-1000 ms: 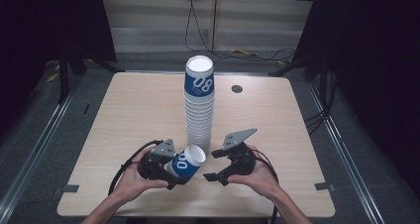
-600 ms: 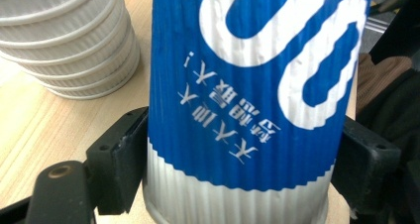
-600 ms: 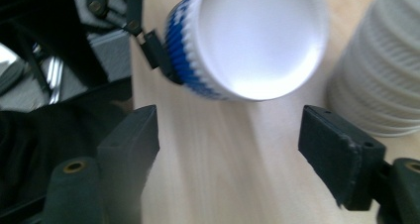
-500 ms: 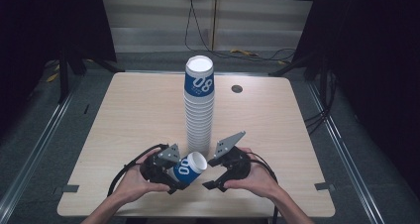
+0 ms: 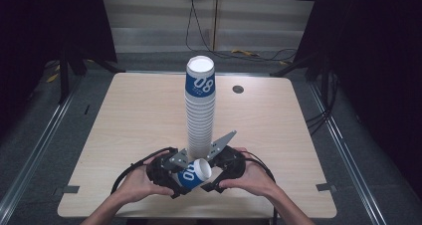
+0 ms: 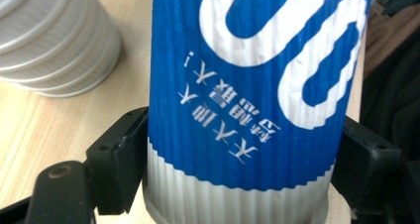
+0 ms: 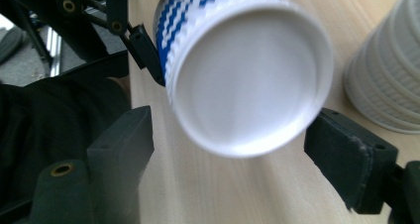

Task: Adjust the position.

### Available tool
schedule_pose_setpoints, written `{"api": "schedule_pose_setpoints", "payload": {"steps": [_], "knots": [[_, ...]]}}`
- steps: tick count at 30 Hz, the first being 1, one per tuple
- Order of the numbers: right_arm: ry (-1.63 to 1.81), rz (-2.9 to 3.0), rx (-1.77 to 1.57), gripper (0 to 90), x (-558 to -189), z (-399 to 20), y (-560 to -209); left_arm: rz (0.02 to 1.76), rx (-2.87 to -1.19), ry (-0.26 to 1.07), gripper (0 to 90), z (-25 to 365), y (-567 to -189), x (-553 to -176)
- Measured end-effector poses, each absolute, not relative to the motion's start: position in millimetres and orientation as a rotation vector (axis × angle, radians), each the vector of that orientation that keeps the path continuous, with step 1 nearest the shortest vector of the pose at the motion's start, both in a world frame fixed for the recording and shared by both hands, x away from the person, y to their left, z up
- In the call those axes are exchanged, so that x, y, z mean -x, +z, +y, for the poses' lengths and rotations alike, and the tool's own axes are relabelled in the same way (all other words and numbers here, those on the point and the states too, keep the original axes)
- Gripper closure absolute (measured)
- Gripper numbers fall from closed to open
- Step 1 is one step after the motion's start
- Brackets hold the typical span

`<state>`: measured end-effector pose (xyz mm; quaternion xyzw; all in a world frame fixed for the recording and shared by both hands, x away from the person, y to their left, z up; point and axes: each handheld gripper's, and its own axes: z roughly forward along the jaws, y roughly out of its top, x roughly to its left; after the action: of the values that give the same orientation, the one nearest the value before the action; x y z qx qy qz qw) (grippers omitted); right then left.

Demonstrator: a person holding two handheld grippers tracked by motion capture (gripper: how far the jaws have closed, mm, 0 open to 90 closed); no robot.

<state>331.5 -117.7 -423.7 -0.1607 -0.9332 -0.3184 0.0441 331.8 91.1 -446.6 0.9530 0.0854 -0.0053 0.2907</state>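
A blue ribbed paper cup (image 5: 190, 176) with white print lies on its side just above the table's near edge. My left gripper (image 5: 181, 181) is shut on it, with both black pads pressing the cup (image 6: 247, 85) near its white base. The cup's white round end (image 7: 247, 80) points into my right gripper (image 7: 233, 149). Those jaws have just been opening and stand apart from the cup on either side. In the high view, the right gripper (image 5: 213, 174) sits close against the cup's right end. A tall stack of cups (image 5: 200, 115) rises right behind both grippers.
The stack's white base (image 6: 49, 35) stands a short way from the held cup, also (image 7: 386, 85) beside the right jaw. A small dark disc (image 5: 238, 89) lies at the table's (image 5: 124, 115) far right. Dark floor and rails surround the table.
The right gripper has edged left, closer to the cup, so the cup's white end now sits between its jaws. The left gripper still holds the cup in about the same place.
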Motion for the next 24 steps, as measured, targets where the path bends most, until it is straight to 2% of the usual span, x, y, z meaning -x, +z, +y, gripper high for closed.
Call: {"api": "schedule_pose_setpoints", "payload": {"steps": [9, 24], "knots": [[-0.877, -2.855, 0.426, 25.0, -330.8, -109.8, -428.3, 0.186, -2.58, 0.003, 19.2, 84.7, -450.8, -323.5], [-0.911, -2.846, 0.383, 25.7, -329.3, -102.0, -427.2, 0.13, -2.582, 0.036, 19.3, 79.7, -446.6, -315.4]]}}
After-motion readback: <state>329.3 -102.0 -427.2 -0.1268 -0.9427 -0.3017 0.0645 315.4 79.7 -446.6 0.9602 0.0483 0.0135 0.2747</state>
